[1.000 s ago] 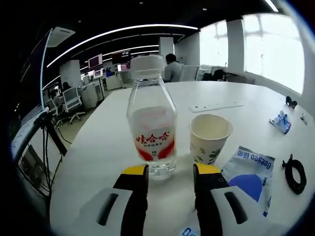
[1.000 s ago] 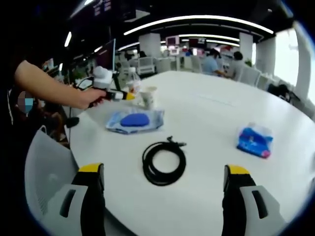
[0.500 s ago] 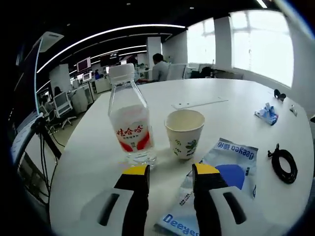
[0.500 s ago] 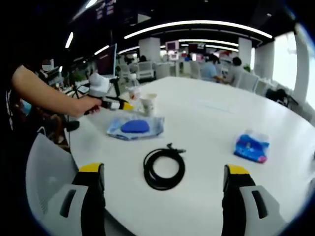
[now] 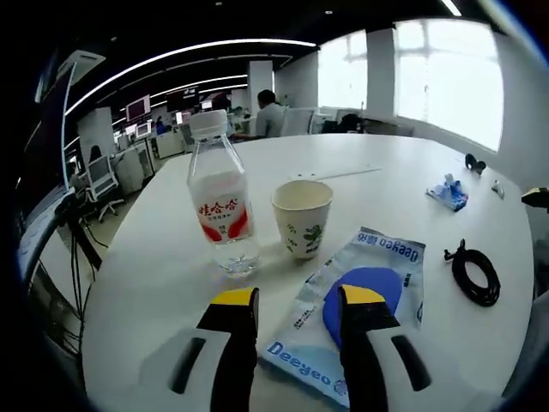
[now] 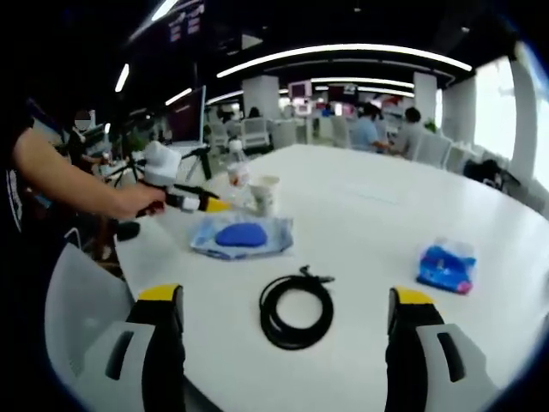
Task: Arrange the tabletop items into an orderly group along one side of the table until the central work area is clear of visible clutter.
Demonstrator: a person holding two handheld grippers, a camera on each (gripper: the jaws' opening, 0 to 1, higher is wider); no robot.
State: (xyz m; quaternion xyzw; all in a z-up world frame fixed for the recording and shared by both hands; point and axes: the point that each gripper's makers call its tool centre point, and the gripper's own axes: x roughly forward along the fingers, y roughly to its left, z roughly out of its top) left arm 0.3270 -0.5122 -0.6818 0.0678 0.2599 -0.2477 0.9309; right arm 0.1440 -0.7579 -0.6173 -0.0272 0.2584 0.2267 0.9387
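I am holding the left gripper [image 5: 292, 300] with jaws parted and empty, at lower centre of the left gripper view. The flat blue-and-white plastic wipes packet [image 5: 360, 305] is lying just beyond them, its long axis running lower left to upper right; the right jaw is hiding its near edge. In the upper left, the clear plastic water bottle with a red label [image 5: 220, 206] and the printed paper cup [image 5: 302, 217] are standing side by side. The right gripper [image 6: 283, 318] is open wide and empty, nearer the coiled black cable [image 6: 297, 309]; the small blue tissue pack [image 6: 446, 266] is lying to the right.

This is an open-plan office. Behind the large white round table [image 5: 446, 206] stand rows of desks with monitors [image 5: 137, 108] and office chairs [image 5: 101, 176], people sit working at the far side [image 6: 371, 127], and long curved ceiling light strips [image 6: 343, 53] run overhead beside tall windows [image 5: 446, 73].
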